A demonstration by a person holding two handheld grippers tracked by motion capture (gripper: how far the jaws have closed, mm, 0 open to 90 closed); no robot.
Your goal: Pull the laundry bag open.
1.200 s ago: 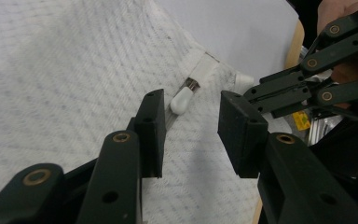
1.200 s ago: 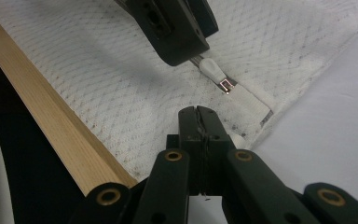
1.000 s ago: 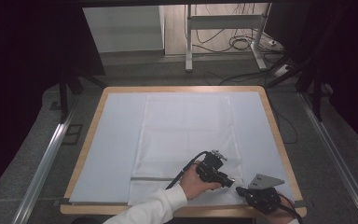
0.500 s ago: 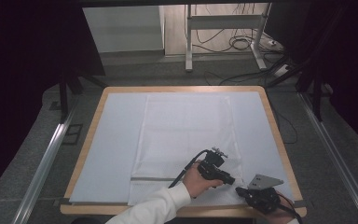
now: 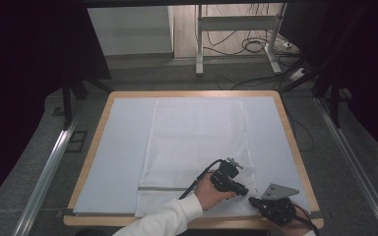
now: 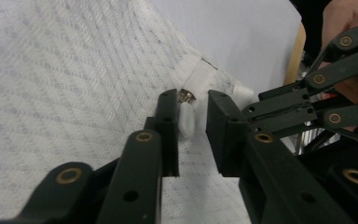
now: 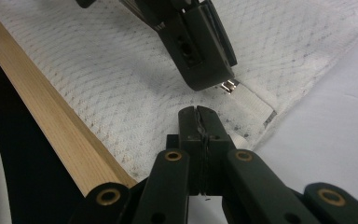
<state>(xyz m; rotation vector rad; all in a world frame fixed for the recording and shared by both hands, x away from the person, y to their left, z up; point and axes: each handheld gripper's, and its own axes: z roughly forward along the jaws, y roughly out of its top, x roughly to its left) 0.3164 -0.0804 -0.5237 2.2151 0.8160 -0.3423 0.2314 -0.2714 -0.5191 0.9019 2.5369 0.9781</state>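
A white mesh cloth bag [image 5: 197, 137] lies flat on the table, with a zipper end at its near right corner. A small metal zipper pull [image 6: 185, 97] with a white tab [image 6: 187, 122] sits between the jaws of my left gripper [image 6: 191, 99], which is open, and the tab touches one jaw. In the high view the left gripper [image 5: 242, 190] points at the right gripper [image 5: 254, 201]. My right gripper [image 7: 199, 112] is shut, its tips over the bag's hem beside a white band [image 7: 251, 102]. I cannot tell whether cloth is pinched in it. The pull [image 7: 228, 86] shows under the left gripper's jaw.
The table has a wooden rim [image 5: 295, 147] and a pale blue sheet [image 5: 118, 147] under the bag. A grey stripe [image 5: 162, 188] crosses the bag near the front. The wooden front edge [image 7: 51, 116] runs close behind the right gripper. Metal rails [image 5: 49, 167] flank the table.
The left gripper has crept slightly toward the bag's near right corner. The right gripper has stayed where it was.
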